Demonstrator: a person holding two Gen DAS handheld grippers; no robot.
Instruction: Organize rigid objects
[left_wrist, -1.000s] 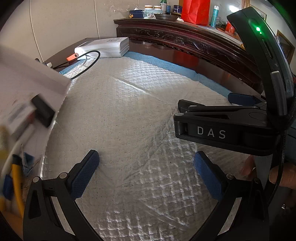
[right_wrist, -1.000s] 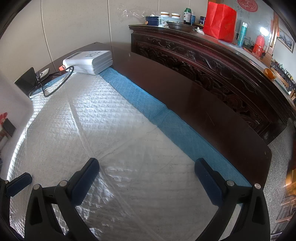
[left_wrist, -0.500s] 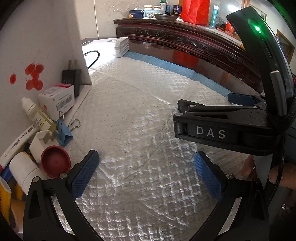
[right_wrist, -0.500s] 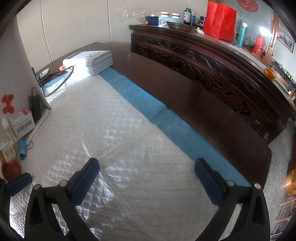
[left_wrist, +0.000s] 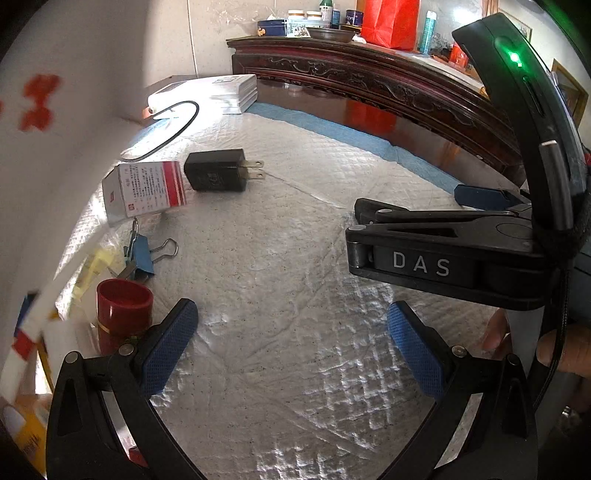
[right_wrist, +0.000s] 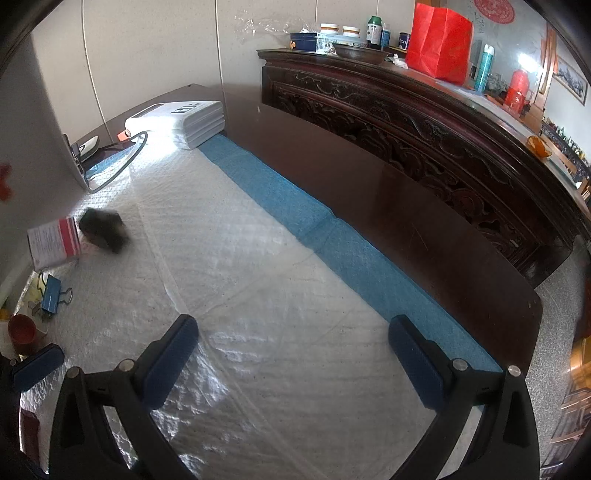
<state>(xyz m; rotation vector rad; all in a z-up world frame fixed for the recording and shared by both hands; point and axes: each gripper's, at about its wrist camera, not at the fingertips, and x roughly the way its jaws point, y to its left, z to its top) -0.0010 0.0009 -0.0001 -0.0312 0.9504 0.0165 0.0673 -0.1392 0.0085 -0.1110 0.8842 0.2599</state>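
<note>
Several small items lie spilled on the white quilted mat to the left of my left gripper, which is open with nothing between its pads. They are a black plug adapter, a white and red carton, a blue binder clip and a red cap. A blurred white container with red marks rises over them at the far left. My right gripper is open and empty over the mat. In its view the adapter is blurred, beside the carton and the clip.
A flat white box with a black cable loop sits at the mat's far corner. A blue strip borders the mat, then bare dark table and a carved sideboard. A hand holds the right gripper's handle.
The white container at the left tipped and lifted, and the adapter, carton, clip and red cap came out onto the mat. Both grippers stayed open and almost still.
</note>
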